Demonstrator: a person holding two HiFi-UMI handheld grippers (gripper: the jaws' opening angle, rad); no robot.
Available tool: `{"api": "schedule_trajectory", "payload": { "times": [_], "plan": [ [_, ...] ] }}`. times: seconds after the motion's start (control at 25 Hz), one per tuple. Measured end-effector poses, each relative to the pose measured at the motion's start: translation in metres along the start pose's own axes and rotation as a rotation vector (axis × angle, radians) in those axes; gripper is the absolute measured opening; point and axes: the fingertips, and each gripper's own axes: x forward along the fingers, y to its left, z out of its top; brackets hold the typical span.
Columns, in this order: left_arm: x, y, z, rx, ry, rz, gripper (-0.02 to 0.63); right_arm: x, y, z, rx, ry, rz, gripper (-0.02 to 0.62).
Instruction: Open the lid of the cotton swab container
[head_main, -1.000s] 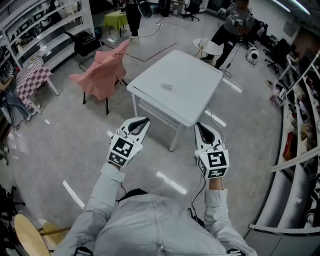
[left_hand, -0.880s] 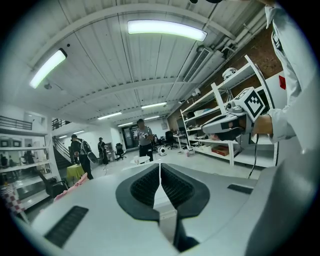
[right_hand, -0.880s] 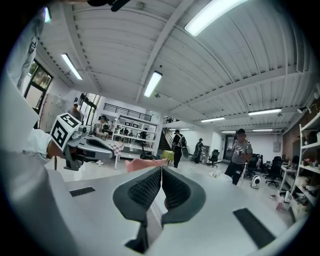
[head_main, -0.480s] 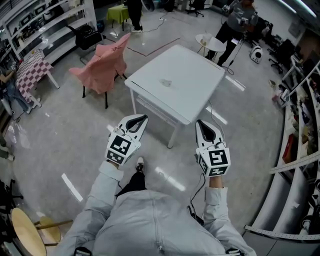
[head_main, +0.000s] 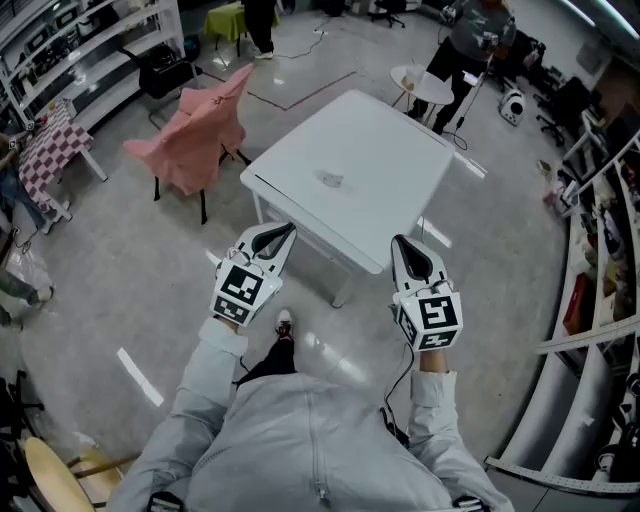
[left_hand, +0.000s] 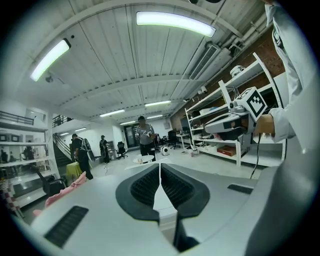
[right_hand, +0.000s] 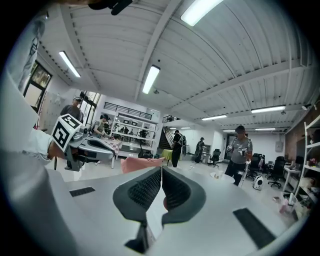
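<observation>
- Left gripper (head_main: 280, 236): jaws together, holding nothing, held in the air short of the white table's (head_main: 400, 150) near edge.
- A small pale object, likely the cotton swab container (head_main: 330, 179), sits near the table's middle; its lid is too small to make out.
- Right gripper (head_main: 404, 250): jaws together, empty, near the table's near corner.
- The task looks unstarted: reaching, gripping and opening all remain.

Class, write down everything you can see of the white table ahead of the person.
The white table has a square, smooth matte top on thin white legs, with a lower rail under one near edge. It stands on the grey floor, one corner toward the person. One small pale item lies near its middle.
</observation>
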Motion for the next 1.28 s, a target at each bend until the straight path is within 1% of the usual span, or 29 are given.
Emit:
{"api": "schedule_trajectory", "payload": {
  "times": [0.24,0.44,0.76,1.0,1.16,1.28],
  "plan": [
    [0.066,0.073,-0.005,-0.007,0.014,-0.023,0.028,0.091,-0.030,0.013,0.007,0.005,-0.006,0.034],
    [0.110,0.117,0.000,-0.013,0.015,-0.045,0.028,0.146,-0.053,0.025,0.019,0.006,-0.014,0.034],
    [0.163,0.166,-0.010,-0.031,0.027,-0.085,0.028,0.215,-0.076,0.018,0.059,0.041,-0.020,0.035],
    [0.194,0.197,-0.017,-0.042,0.041,-0.117,0.028,0.256,-0.089,0.012,0.063,0.078,-0.024,0.035],
    [0.213,0.214,-0.023,-0.044,0.045,-0.149,0.028,0.283,-0.091,0.003,0.068,0.107,-0.002,0.035],
    [0.225,0.228,-0.036,-0.047,0.051,-0.165,0.028,0.306,-0.088,-0.008,0.069,0.122,0.015,0.038]
  ]
}}
